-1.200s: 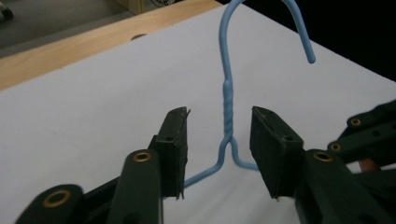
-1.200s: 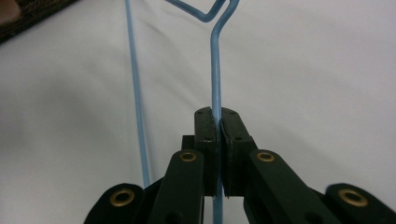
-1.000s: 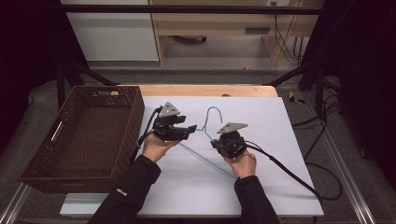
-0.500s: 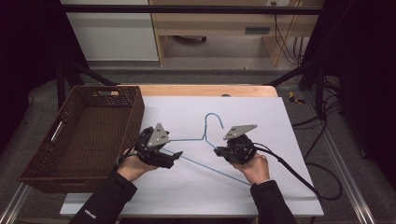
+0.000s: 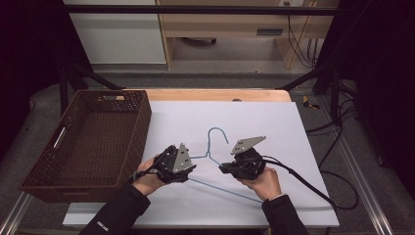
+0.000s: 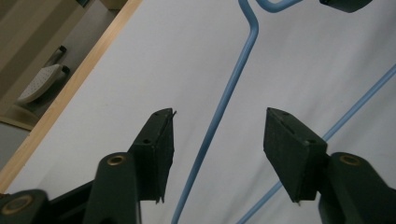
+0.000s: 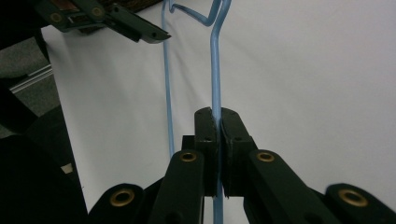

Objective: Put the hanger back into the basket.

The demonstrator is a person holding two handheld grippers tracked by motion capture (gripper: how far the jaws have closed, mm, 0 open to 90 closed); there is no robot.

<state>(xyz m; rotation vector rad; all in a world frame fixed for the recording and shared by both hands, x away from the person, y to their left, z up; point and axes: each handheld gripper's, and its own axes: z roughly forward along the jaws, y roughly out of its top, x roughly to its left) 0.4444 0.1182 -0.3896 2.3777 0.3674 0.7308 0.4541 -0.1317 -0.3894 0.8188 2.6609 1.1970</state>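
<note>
Hanger (image 5: 211,157) of light blue wire, one of it, lies near the middle of the white bench (image 5: 274,122) in the high view, its hook toward twelve o'clock. Since a second ago the left gripper (image 5: 192,169) has slid toward seven o'clock, from beside the hook down to the hanger's left shoulder, and the hanger has come toward the person with it. One brown wicker basket (image 5: 88,142) stands at nine o'clock of the hanger. Two grippers are in use, the right gripper (image 5: 224,169) at the hanger's right arm.

In the left gripper view the jaws have just been closing, yet they are still released: one wire (image 6: 219,112) of the hanger runs between the pads, touching neither.

In the right gripper view the jaws are clenched on the hanger's wire (image 7: 215,70), which runs straight up toward twelve o'clock from between the pads.
</note>
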